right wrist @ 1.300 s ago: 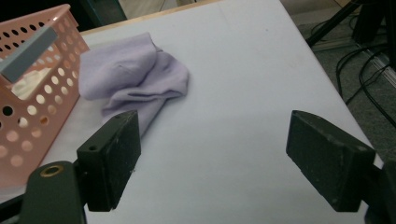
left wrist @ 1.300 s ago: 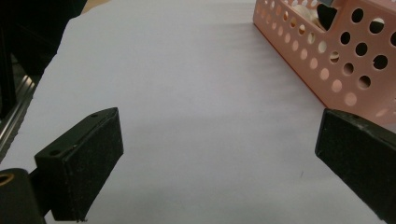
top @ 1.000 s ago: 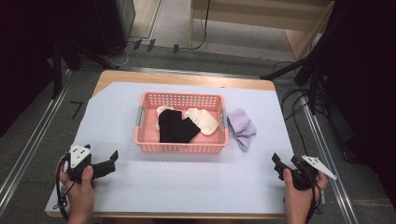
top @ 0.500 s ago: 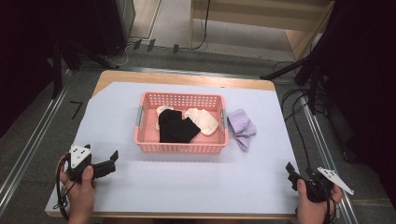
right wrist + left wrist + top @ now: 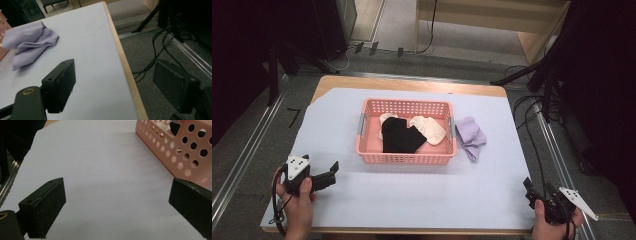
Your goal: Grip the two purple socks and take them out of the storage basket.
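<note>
2 hand-held grippers wait at the near edge of the surface [image 5: 492,150], both released with jaws spread and nothing between them. The left hand-held gripper [image 5: 332,170] sits near the pink basket's [image 5: 404,157] near-left corner; the right hand-held gripper [image 5: 528,187] is at the near-right corner, partly past the edge. The lilac cloth [image 5: 471,137] lies crumpled just right of the basket, which already holds a black garment [image 5: 399,136] and a cream one [image 5: 428,129]. Judging by this, the right hand-held gripper should travel far and left, come down over a raised fold, and pinch fabric alone, clear of the basket wall.
</note>
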### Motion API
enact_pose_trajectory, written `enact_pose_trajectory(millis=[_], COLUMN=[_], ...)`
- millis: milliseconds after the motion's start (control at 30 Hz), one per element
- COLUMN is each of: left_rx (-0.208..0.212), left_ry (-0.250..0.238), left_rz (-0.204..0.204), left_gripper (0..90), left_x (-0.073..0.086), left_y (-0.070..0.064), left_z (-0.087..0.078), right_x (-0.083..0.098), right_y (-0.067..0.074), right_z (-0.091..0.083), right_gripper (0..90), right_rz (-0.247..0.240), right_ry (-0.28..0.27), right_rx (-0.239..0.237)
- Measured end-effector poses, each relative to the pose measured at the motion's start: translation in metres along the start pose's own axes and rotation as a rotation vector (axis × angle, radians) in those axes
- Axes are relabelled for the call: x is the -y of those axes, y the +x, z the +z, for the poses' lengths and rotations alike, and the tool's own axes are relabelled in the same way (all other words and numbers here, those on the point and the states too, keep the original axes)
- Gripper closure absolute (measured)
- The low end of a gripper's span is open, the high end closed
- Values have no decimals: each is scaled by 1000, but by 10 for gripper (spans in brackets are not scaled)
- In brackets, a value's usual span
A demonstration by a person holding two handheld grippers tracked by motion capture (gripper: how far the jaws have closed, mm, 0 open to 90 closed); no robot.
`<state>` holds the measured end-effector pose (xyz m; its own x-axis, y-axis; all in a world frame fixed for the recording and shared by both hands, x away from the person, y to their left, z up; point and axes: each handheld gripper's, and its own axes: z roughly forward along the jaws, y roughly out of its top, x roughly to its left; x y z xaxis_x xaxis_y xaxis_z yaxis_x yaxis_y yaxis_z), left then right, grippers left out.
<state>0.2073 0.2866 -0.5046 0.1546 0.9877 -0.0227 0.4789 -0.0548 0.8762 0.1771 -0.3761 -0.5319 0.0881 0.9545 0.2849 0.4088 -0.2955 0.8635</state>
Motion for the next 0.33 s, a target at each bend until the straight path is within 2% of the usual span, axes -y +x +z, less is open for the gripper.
enact_pose_trajectory(millis=[100, 133, 200, 233, 267, 333], left_rx=[-3, -5, -6, -6, -3, -2], left_ry=[3, 2, 4, 6, 6, 4], left_rz=[-1, 0, -1, -2, 0, -1], left_gripper=[17, 17, 17, 17, 17, 17], left_x=[0, 0, 0, 0, 0, 0], left_y=[0, 0, 0, 0, 0, 0], left_z=[0, 0, 0, 0, 0, 0], right_x=[0, 1, 11, 13, 12, 11], right_y=[-4, -5, -7, -8, -9, -9], right_z=[1, 2, 9, 11, 11, 7], right_gripper=[211, 229, 277, 276, 275, 296], right_rz=[40, 49, 10, 21, 19, 24], right_ry=[28, 53, 137, 177, 171, 126], right_rx=[19, 18, 58, 48, 29, 46])
